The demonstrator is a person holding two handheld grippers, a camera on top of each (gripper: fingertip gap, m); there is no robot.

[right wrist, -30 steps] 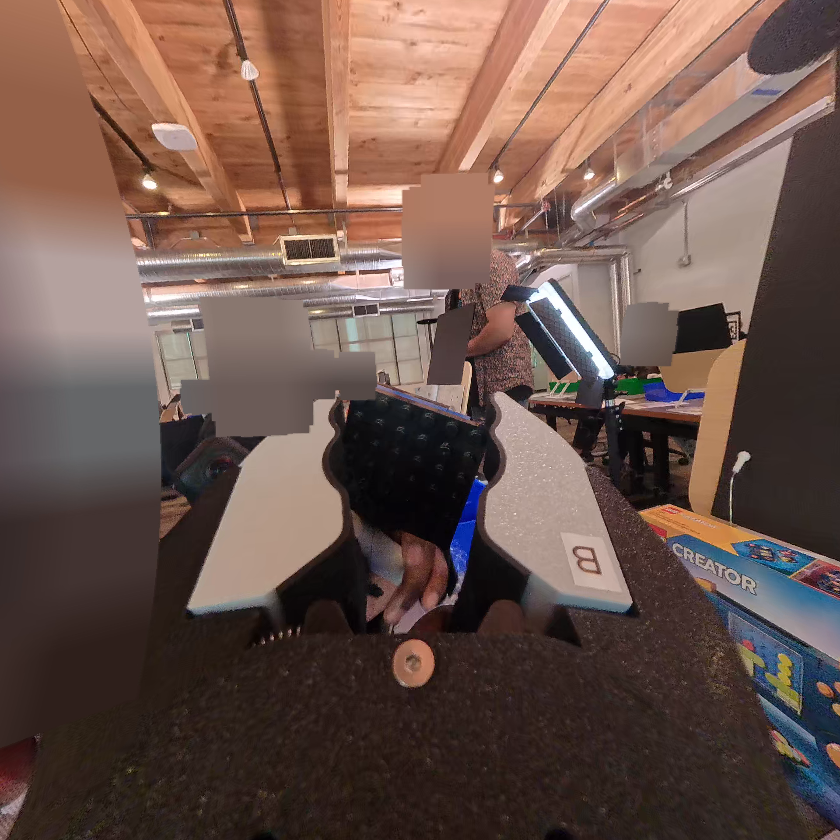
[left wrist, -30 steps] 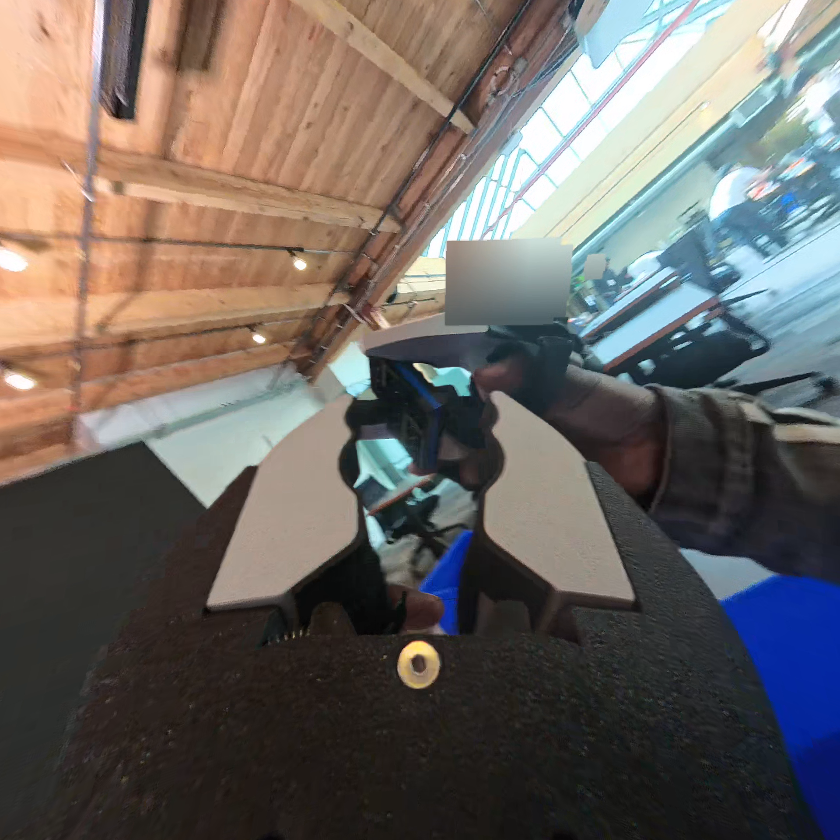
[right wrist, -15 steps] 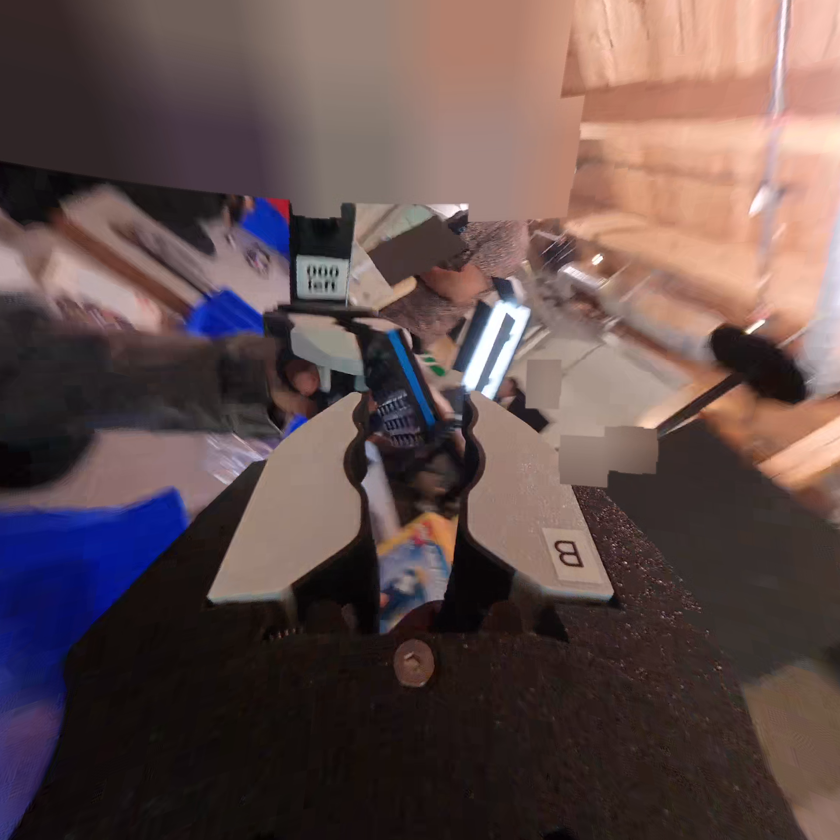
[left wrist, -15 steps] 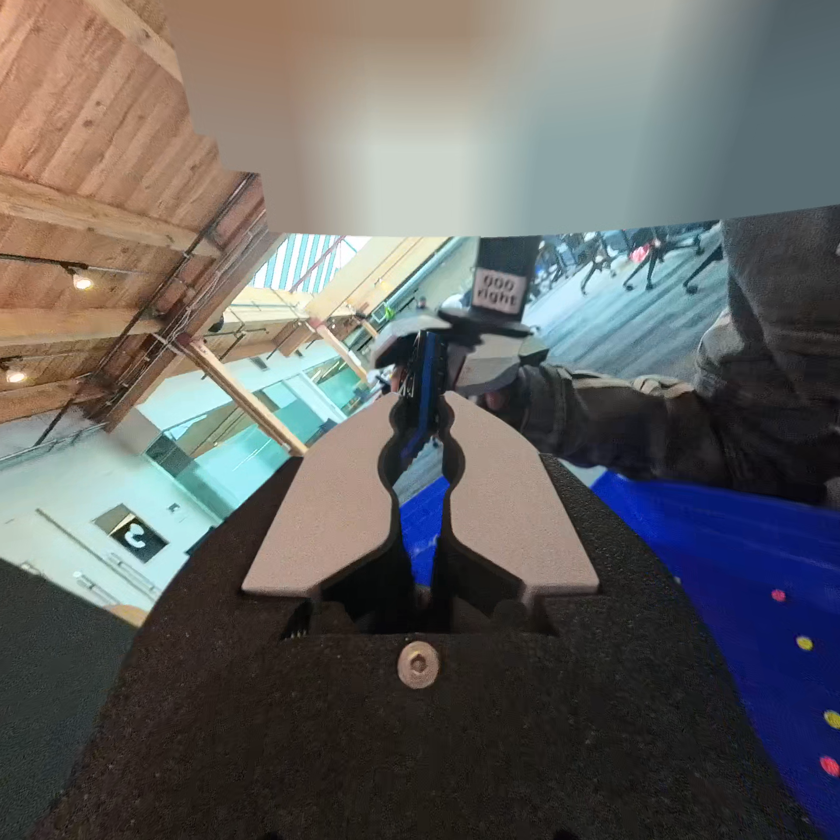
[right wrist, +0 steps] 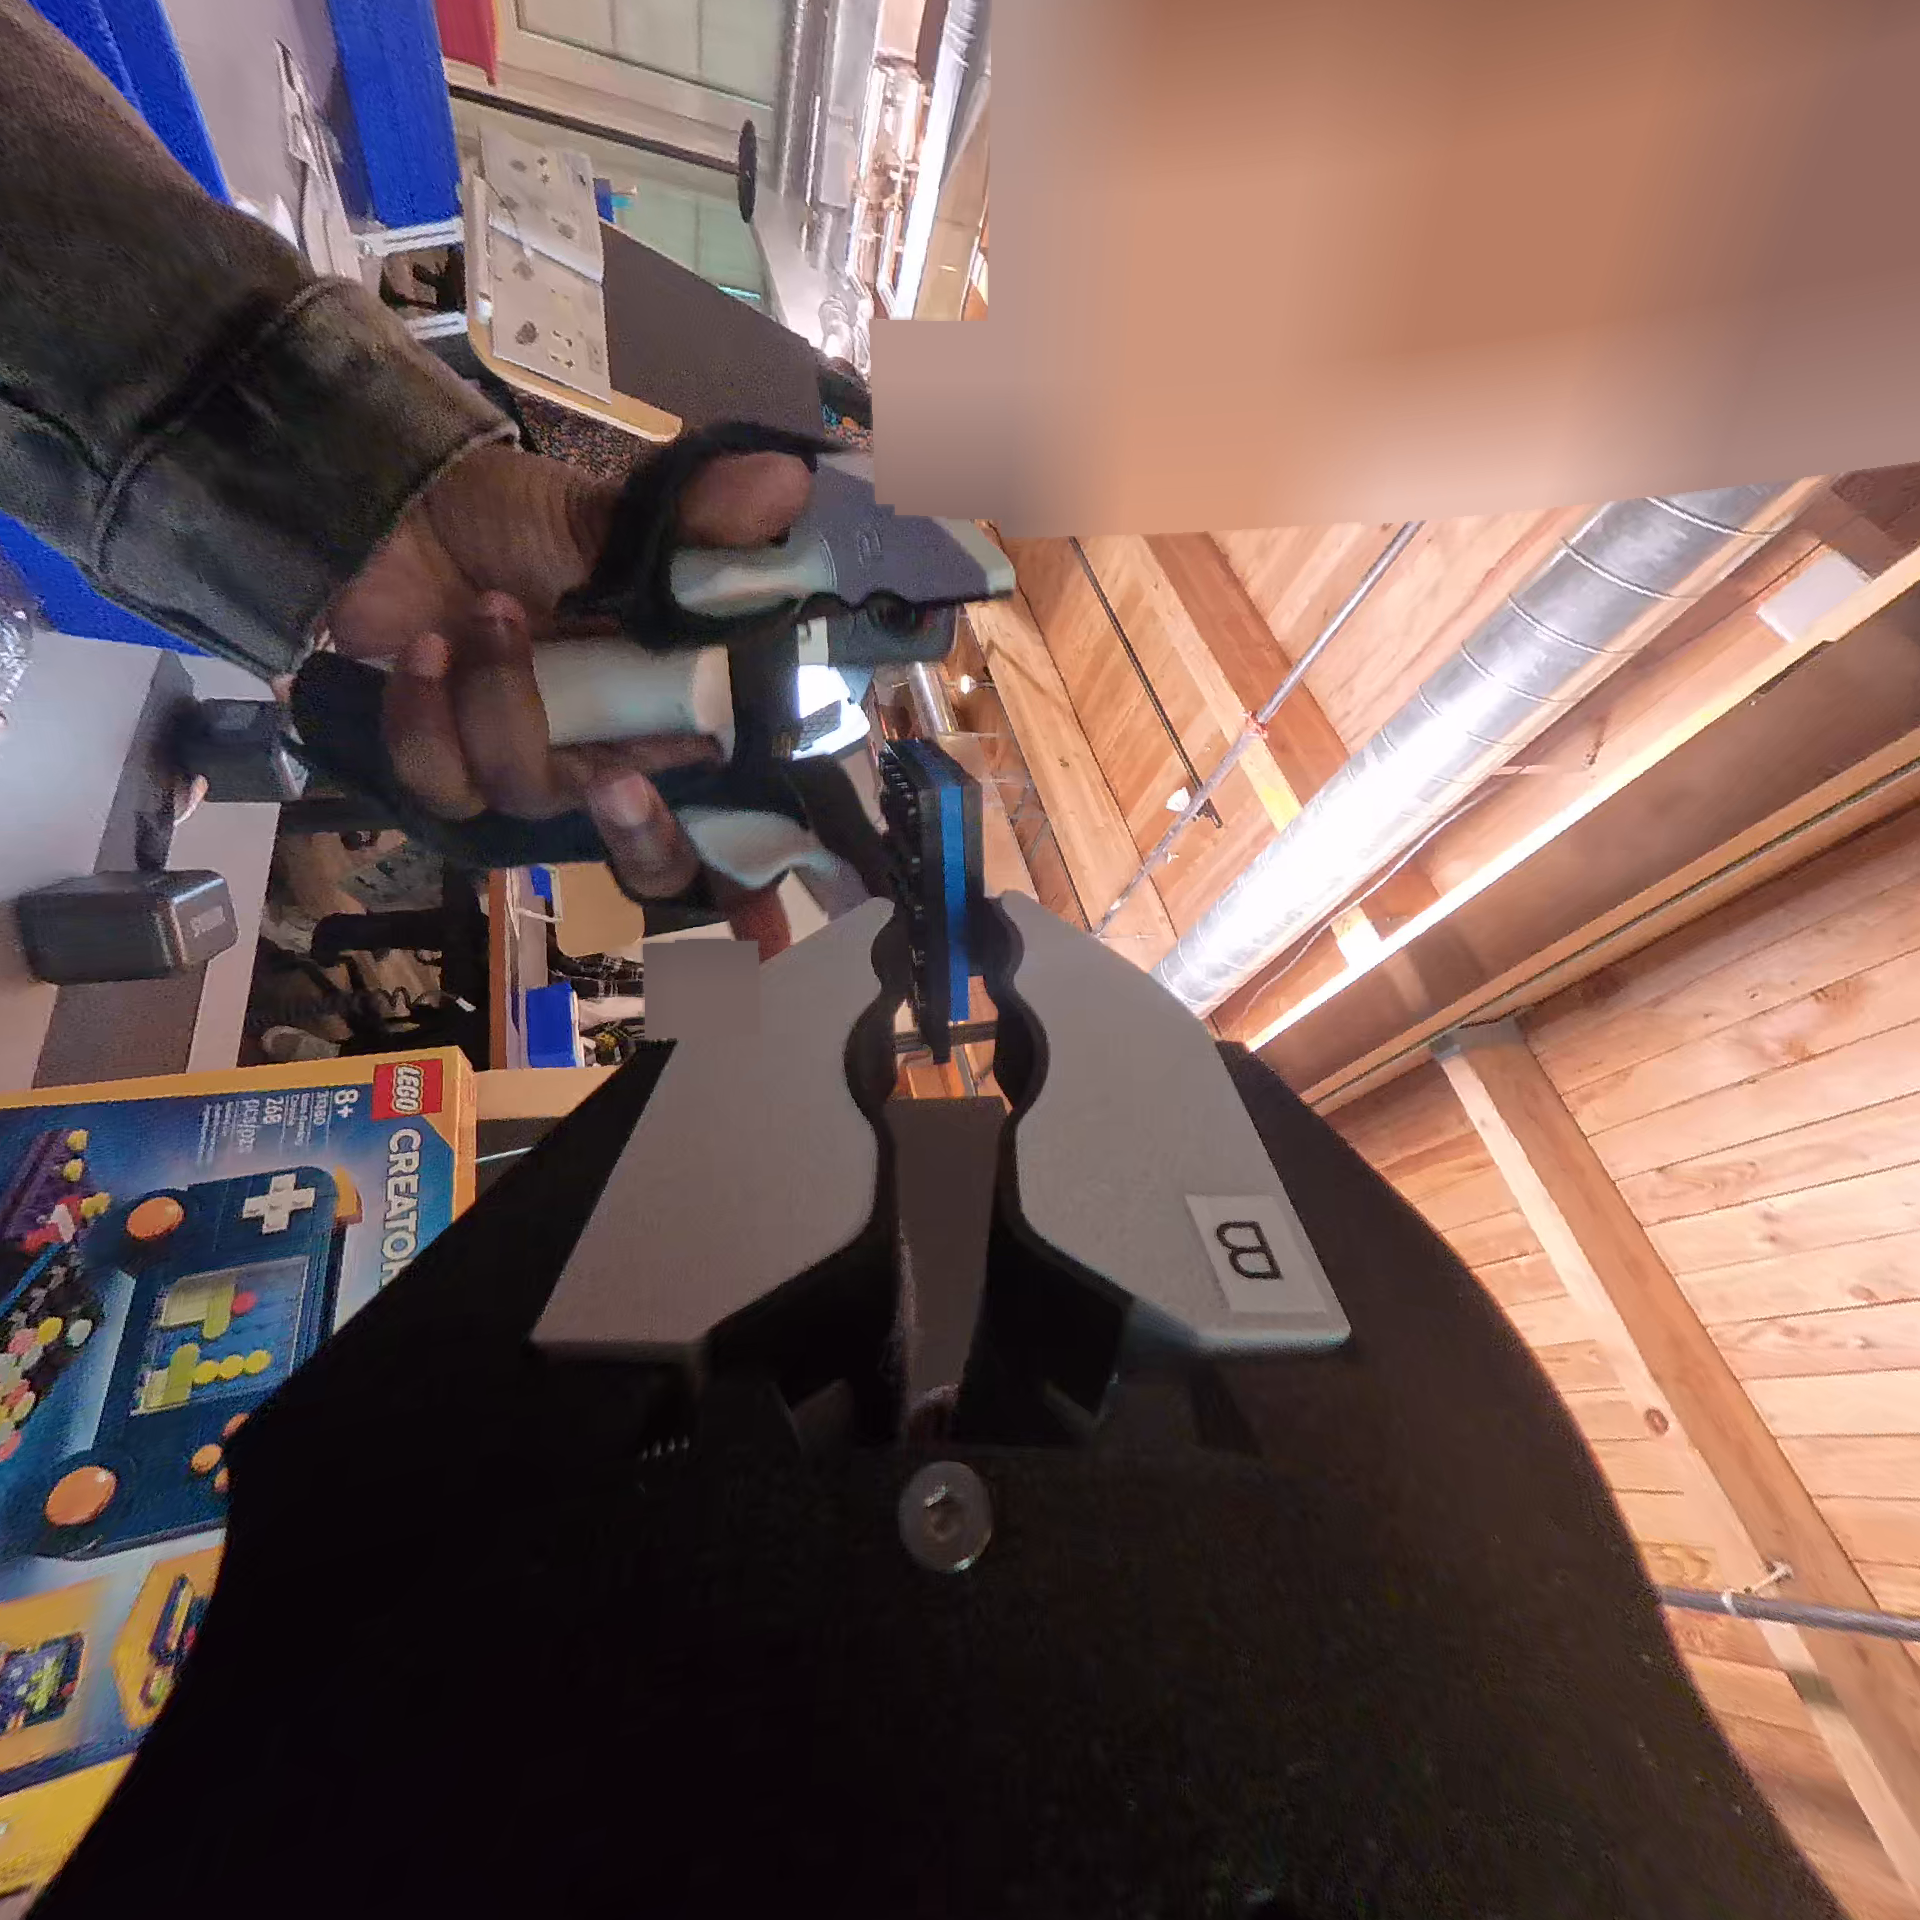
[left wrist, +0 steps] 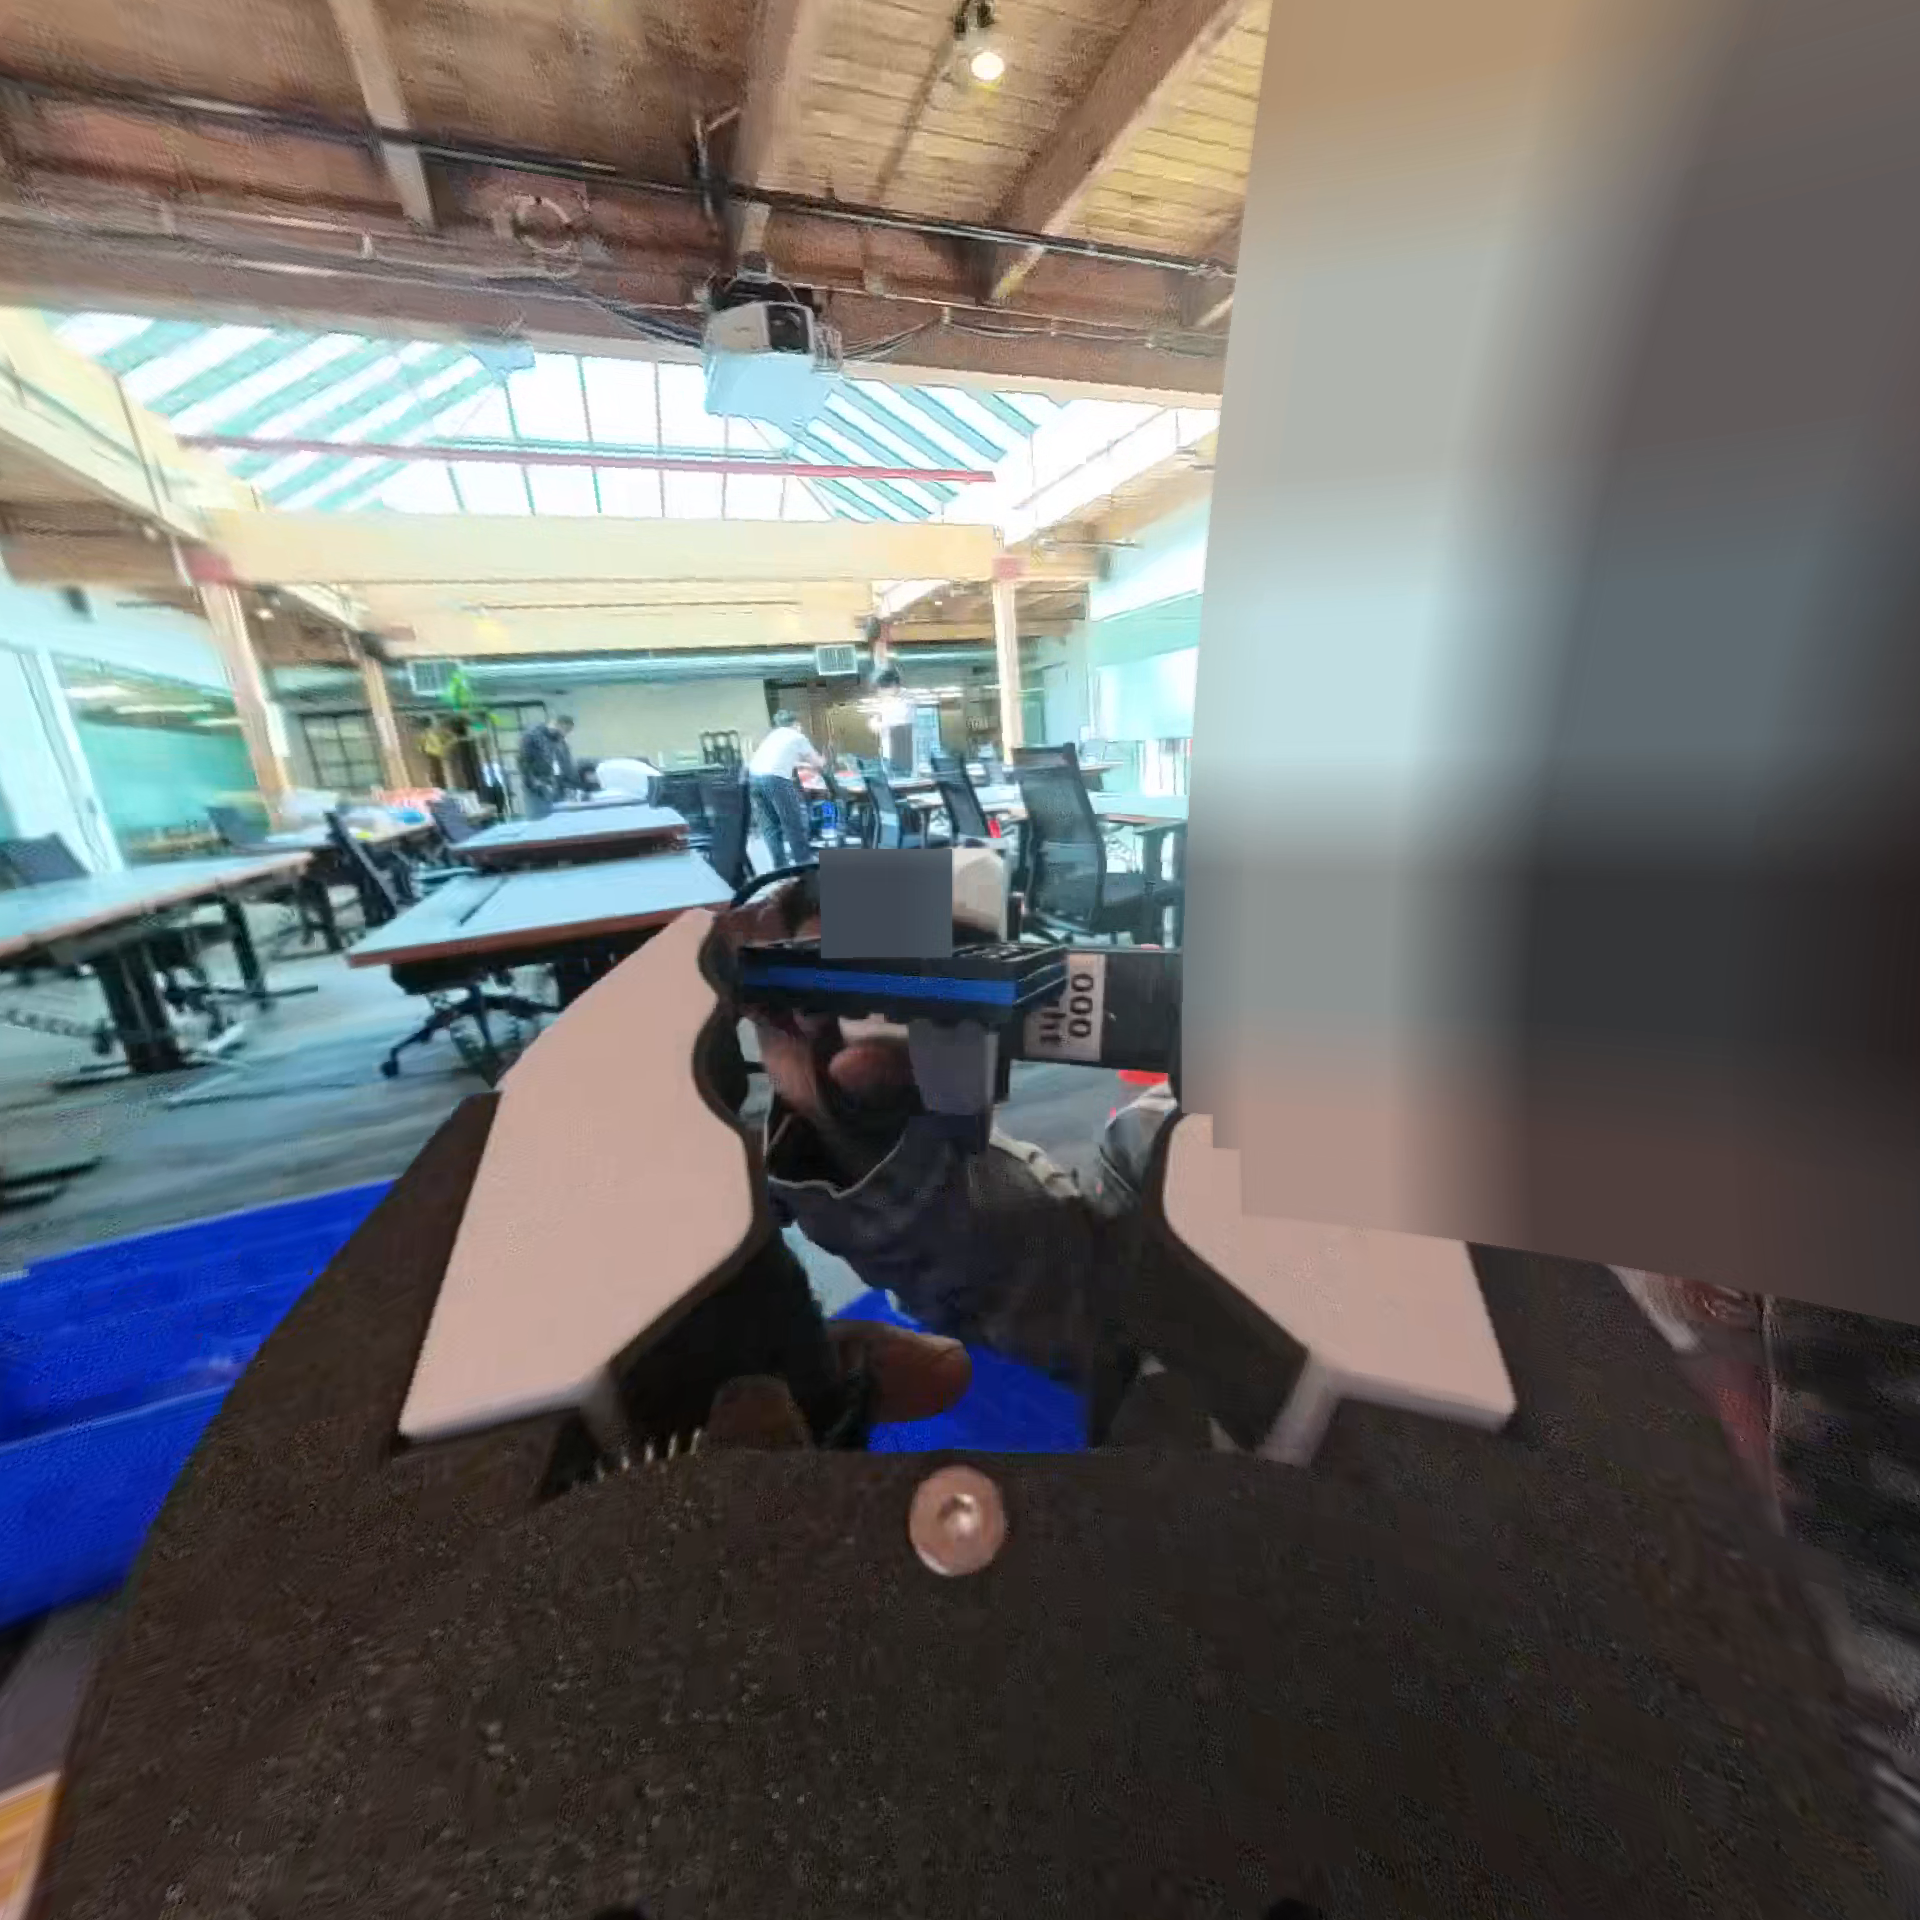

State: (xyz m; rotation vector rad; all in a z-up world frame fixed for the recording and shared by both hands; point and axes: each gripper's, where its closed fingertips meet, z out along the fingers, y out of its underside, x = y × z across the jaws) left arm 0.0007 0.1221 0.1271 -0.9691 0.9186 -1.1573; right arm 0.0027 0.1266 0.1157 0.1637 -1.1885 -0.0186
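A flat black-and-blue brick plate (right wrist: 940,831) is seen edge-on in the right wrist view. My right gripper (right wrist: 943,914) is shut on its lower end and holds it up in the air. My left gripper (right wrist: 904,717), held by a hand, stands open around the plate's far end. In the left wrist view the plate (left wrist: 831,987) lies level between my left gripper's (left wrist: 956,966) wide-apart jaws. Its left end is close to the left fingertip (left wrist: 707,935). The right fingertip is hidden by a blur patch. A grey finger (left wrist: 951,1075) of the right gripper clamps the plate from below.
A yellow-and-blue brick set box (right wrist: 208,1299) lies at the left of the right wrist view. A blue mat (left wrist: 156,1351) lies below the left gripper. Office desks (left wrist: 540,914) and chairs (left wrist: 1060,831) stand behind, with people far off. Wooden ceiling beams are overhead. My left and right fingertips are right by each other.
Half a second ago my left gripper was closed on the plate and my right gripper was open. Now the right is shut on it and the left has opened wide. Both views have turned.
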